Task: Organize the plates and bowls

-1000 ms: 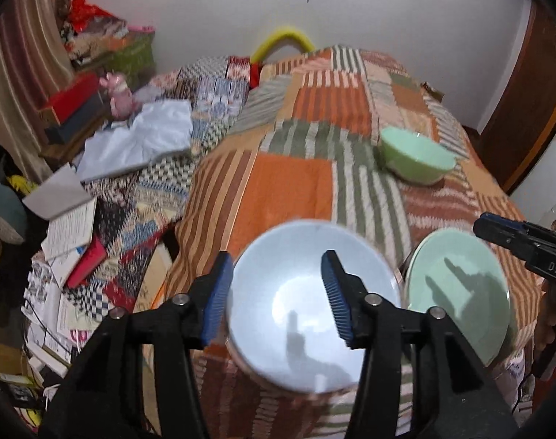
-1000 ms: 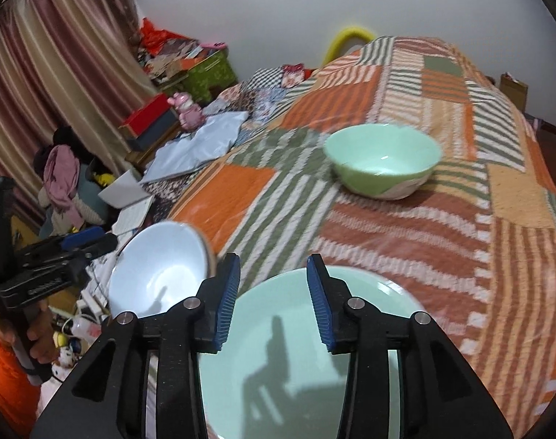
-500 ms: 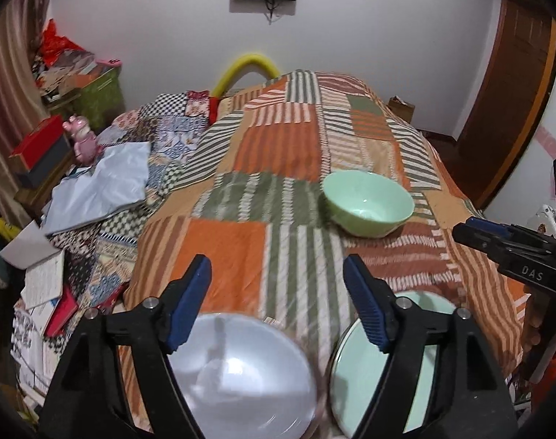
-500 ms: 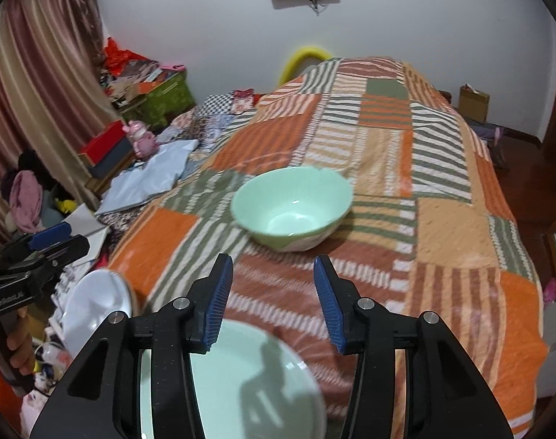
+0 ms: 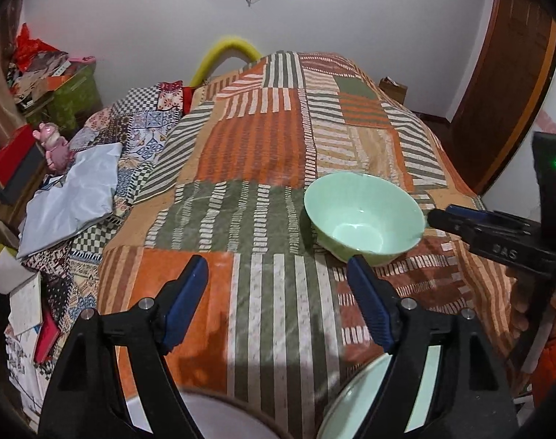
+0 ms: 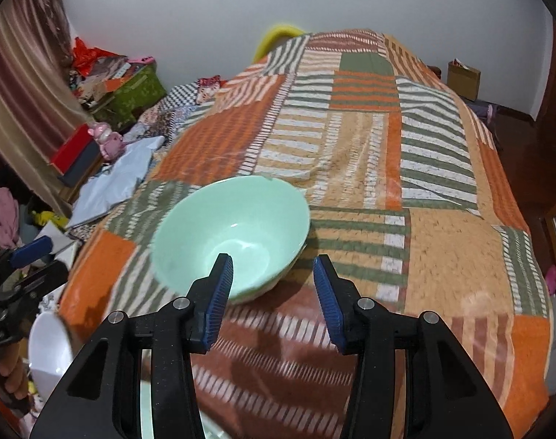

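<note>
While both grippers hang over the near end of a bed covered with a patchwork bedspread (image 5: 263, 168) of orange, olive and cream stripes, a mint-green bowl (image 5: 363, 221) sits upright on that spread, right of centre in the left wrist view. The left gripper (image 5: 278, 300) has its blue-padded jaws spread wide, with only bedspread showing between them; the bowl lies just beyond its right pad, apart from it. Below the left gripper, at the bottom edge of that view, the rim of a white bowl (image 5: 219, 420) shows, and beside it to the right the edge of a pale green plate (image 5: 351, 406), partly hidden behind the gripper's arm.

In the right wrist view the right gripper (image 6: 274, 292) stands with its jaws partly apart and nothing pressed between the pads. Its left fingertip (image 6: 221, 278) overlaps the near rim of the green bowl (image 6: 234, 230), though I cannot tell whether it touches; the right pad is clear of the bowl, over the spread. The white bowl (image 6: 47, 351) appears at the lower left of this view, beside the person's fingers (image 6: 11, 376) that hold the other gripper.

Left of the bed lie a pale blue cloth (image 5: 73, 197), a pink figurine (image 5: 53, 146) and a red box (image 5: 7, 157). A yellow curved tube (image 5: 224, 55) arches at the far end of the bed.
</note>
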